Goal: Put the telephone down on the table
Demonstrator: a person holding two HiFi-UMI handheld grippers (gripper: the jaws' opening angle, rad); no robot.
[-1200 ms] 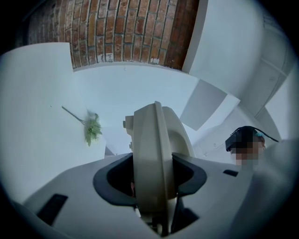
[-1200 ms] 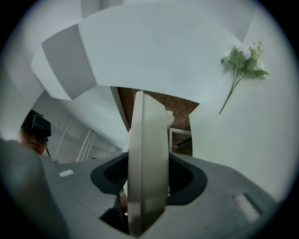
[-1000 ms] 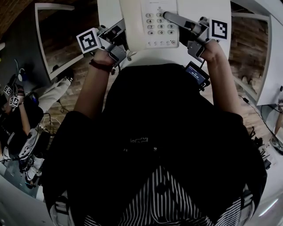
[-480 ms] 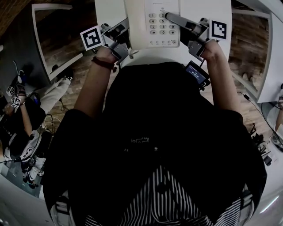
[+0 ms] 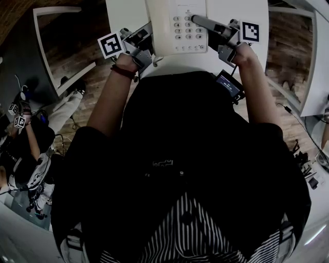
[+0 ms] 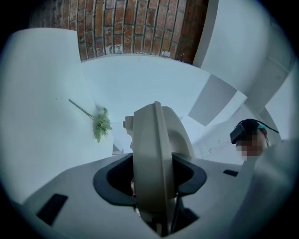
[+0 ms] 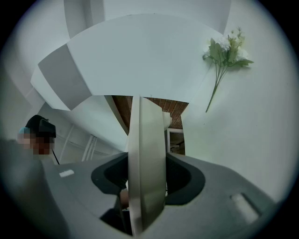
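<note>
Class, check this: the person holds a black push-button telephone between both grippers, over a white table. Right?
Wrong colour: the head view shows the telephone is white, not black. The left gripper and right gripper hold it over the white table.

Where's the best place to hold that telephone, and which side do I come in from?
Its two thin side edges, one hand-held gripper from each side. The telephone is a wide flat slab; the left hand-held gripper and right hand-held gripper clamp opposite edges, which probably keeps it level.

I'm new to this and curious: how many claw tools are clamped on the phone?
2: the left gripper grips the telephone at its left edge, the right gripper at its right edge.
</note>
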